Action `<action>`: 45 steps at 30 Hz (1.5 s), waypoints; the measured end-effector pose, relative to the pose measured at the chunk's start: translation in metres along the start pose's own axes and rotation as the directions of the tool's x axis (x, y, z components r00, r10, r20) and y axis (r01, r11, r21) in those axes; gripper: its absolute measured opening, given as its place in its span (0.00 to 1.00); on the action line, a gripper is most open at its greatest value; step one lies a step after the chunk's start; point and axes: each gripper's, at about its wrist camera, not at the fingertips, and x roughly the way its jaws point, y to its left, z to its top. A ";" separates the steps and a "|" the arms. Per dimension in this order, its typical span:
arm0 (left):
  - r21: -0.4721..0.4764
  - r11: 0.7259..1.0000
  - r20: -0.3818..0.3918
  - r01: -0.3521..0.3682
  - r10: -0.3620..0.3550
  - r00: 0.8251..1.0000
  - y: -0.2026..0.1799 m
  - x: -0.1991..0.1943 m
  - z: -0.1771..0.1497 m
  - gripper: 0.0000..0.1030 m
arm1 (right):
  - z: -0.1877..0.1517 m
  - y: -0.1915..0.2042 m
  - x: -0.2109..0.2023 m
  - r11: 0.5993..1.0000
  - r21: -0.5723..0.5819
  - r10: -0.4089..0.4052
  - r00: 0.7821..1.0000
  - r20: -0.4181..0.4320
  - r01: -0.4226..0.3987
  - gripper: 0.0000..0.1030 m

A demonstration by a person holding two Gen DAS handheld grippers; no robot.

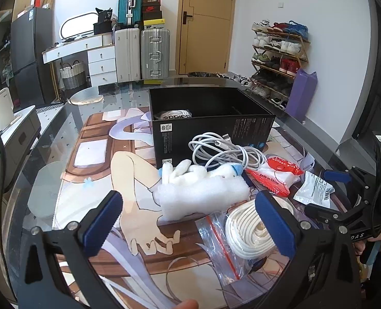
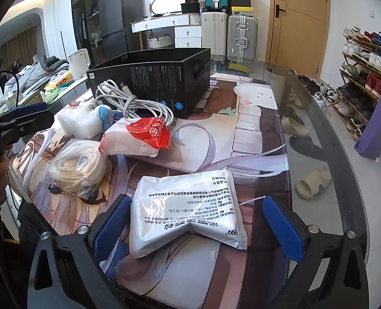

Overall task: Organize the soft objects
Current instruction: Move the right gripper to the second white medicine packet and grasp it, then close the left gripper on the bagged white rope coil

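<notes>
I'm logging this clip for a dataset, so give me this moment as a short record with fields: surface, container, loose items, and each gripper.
surface: glass table with a printed mat
container: open black box, an adidas item inside
loose items: white cable, plush toy, foam block, red-and-white pack, bagged rope coil, silver pouch
left gripper: open, empty, facing the foam block
right gripper: open, its fingers either side of the silver pouch, not closed on it
</notes>
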 end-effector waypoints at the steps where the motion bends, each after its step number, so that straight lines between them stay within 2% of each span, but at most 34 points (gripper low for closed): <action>1: 0.001 1.000 -0.001 0.000 0.000 1.000 0.000 0.000 0.000 1.00 | -0.001 0.000 -0.001 1.000 0.000 0.001 1.000 0.005 -0.001 0.99; 6: 0.000 1.000 -0.012 -0.003 0.003 1.000 0.000 0.004 -0.003 1.00 | -0.002 0.002 -0.001 1.000 -0.012 0.008 1.000 0.028 -0.008 0.98; 8: 0.002 1.000 -0.013 -0.003 0.003 1.000 -0.001 0.004 -0.003 1.00 | -0.002 0.007 -0.003 0.999 -0.028 0.025 0.999 0.039 -0.024 0.91; 10: 0.004 1.000 -0.012 -0.002 0.002 1.000 -0.002 0.004 -0.003 1.00 | 0.000 0.010 -0.004 0.999 -0.036 0.034 0.998 0.045 -0.032 0.77; 12: 0.004 1.000 -0.011 -0.001 0.001 1.000 -0.002 0.003 -0.003 1.00 | 0.001 0.013 -0.004 0.999 -0.033 0.031 0.998 0.048 -0.029 0.70; 21: 0.011 1.000 -0.022 0.004 -0.004 1.000 -0.005 0.003 -0.004 1.00 | 0.004 0.022 -0.010 0.998 -0.050 0.051 0.995 0.082 -0.047 0.57; 31: 0.051 0.998 -0.079 0.044 -0.040 0.996 -0.022 0.009 -0.010 1.00 | 0.008 0.017 -0.030 0.998 -0.027 0.059 0.984 0.168 -0.055 0.57; 36: 0.044 0.994 -0.112 0.099 -0.094 0.989 -0.030 0.011 -0.013 1.00 | 0.007 0.017 -0.031 0.998 -0.025 0.061 0.982 0.176 -0.058 0.57; 41: -0.006 0.987 -0.127 0.158 -0.158 0.979 -0.038 0.011 -0.014 1.00 | 0.006 0.017 -0.034 0.998 -0.023 0.057 0.981 0.186 -0.054 0.57; 45: 0.027 0.989 -0.130 0.148 -0.143 0.981 -0.052 0.011 -0.014 1.00 | 0.005 0.015 -0.034 0.999 -0.019 0.054 0.981 0.187 -0.051 0.57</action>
